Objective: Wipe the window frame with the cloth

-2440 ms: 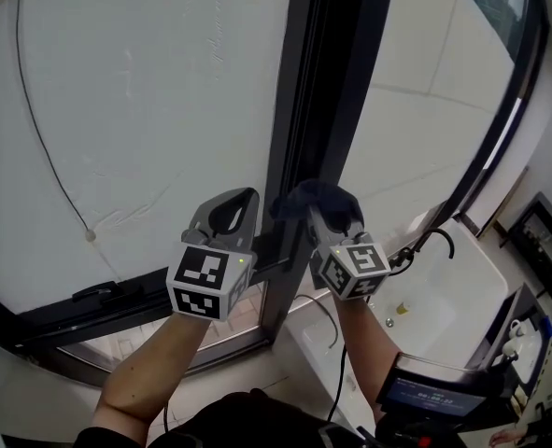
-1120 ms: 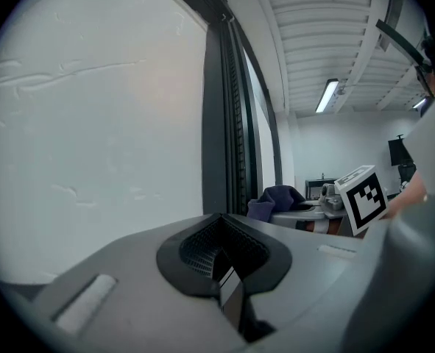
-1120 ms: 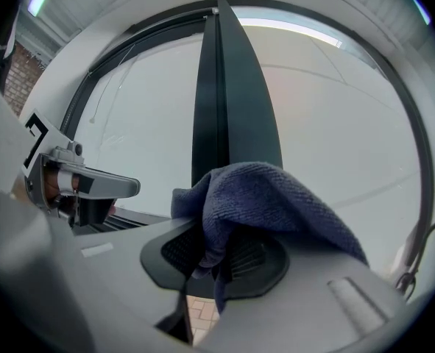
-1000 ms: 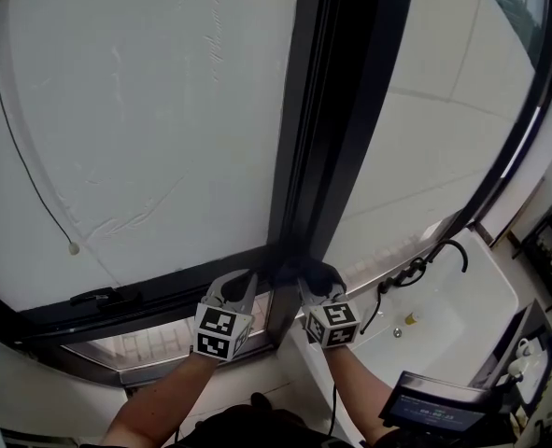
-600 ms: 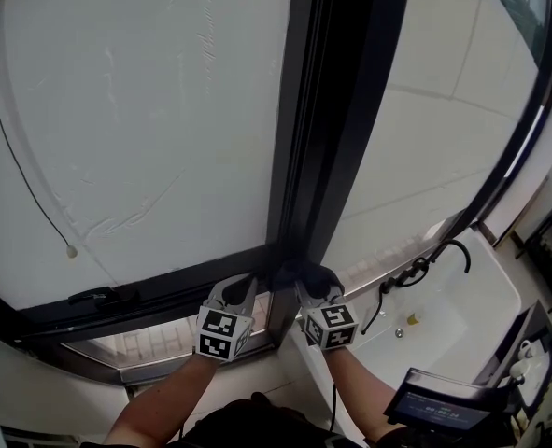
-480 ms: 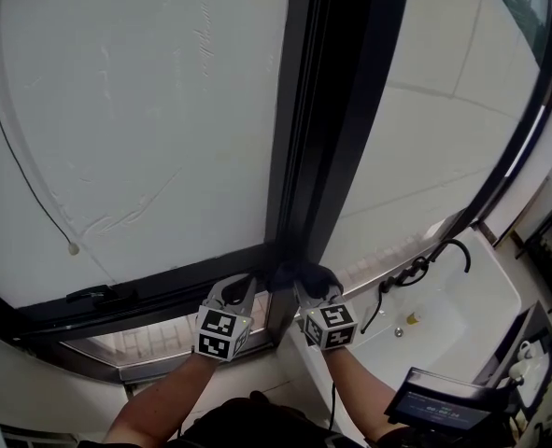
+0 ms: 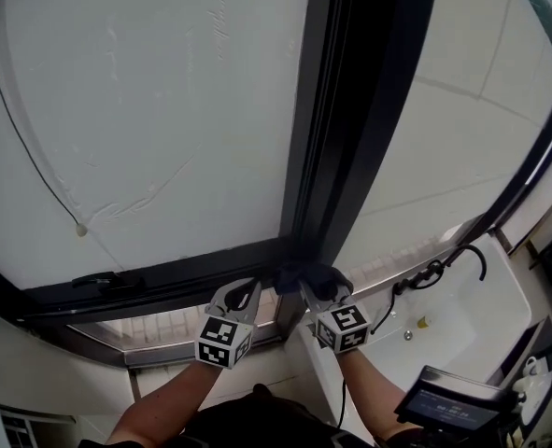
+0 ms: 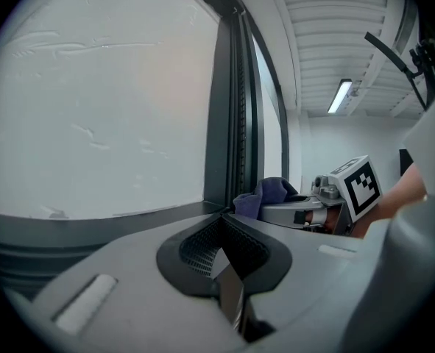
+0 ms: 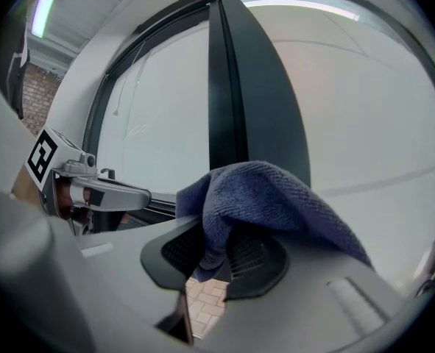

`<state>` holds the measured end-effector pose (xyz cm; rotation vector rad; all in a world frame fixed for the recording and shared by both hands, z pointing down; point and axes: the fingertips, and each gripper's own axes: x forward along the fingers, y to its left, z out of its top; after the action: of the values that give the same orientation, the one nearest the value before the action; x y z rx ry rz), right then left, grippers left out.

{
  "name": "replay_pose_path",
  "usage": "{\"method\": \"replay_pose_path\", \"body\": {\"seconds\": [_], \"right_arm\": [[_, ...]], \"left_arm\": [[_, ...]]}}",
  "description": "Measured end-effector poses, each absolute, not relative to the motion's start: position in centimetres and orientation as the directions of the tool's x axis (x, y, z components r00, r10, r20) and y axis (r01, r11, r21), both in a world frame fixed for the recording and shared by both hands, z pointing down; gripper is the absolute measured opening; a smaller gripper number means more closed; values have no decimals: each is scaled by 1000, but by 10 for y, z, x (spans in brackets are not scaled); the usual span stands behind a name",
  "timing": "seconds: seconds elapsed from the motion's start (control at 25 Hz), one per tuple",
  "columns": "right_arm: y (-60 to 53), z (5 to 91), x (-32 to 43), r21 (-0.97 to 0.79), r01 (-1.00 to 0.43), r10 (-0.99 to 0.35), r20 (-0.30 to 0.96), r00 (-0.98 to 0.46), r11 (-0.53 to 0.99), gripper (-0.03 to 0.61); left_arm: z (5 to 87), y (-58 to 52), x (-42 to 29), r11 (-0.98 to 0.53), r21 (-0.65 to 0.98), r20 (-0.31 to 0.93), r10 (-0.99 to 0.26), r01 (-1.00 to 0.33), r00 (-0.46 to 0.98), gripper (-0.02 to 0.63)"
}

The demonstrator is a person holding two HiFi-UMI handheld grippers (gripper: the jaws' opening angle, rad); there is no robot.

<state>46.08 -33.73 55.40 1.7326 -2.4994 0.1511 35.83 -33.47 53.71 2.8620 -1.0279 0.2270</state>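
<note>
A dark vertical window frame post runs down to a horizontal rail. My right gripper is shut on a dark blue cloth, held against the foot of the post where it meets the rail. My left gripper is shut with nothing in it, just left of the post at the rail. The cloth covers the right jaws' tips.
Frosted glass panes flank the post. A thin cord with a small knob hangs on the left pane. A white sink with a dark tap lies lower right, and a screen beside it.
Both grippers and the cloth have dropped down the post to its foot at the rail; in the last half second they have hardly shifted. The head view has tilted slightly.
</note>
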Motion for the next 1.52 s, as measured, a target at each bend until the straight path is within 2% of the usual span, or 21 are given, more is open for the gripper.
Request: {"method": "replay_pose_path", "body": {"seconds": [0.32, 0.48, 0.76, 1.52], "right_arm": [[-340, 554, 432, -42, -915, -905, 139, -403, 401, 67], [-339, 554, 387, -23, -862, -847, 171, -503, 507, 67], [-338, 553, 315, -41, -796, -778, 187, -599, 603, 67], [-335, 551, 195, -43, -668, -650, 195, -735, 743, 67]], "left_arm": [[543, -329, 292, -717, 37, 181, -680, -696, 710, -6], [542, -323, 261, -693, 48, 182, -702, -719, 688, -6], [535, -313, 214, -659, 38, 170, -737, -751, 655, -6], [531, -307, 101, -506, 63, 148, -848, -860, 509, -6]]}}
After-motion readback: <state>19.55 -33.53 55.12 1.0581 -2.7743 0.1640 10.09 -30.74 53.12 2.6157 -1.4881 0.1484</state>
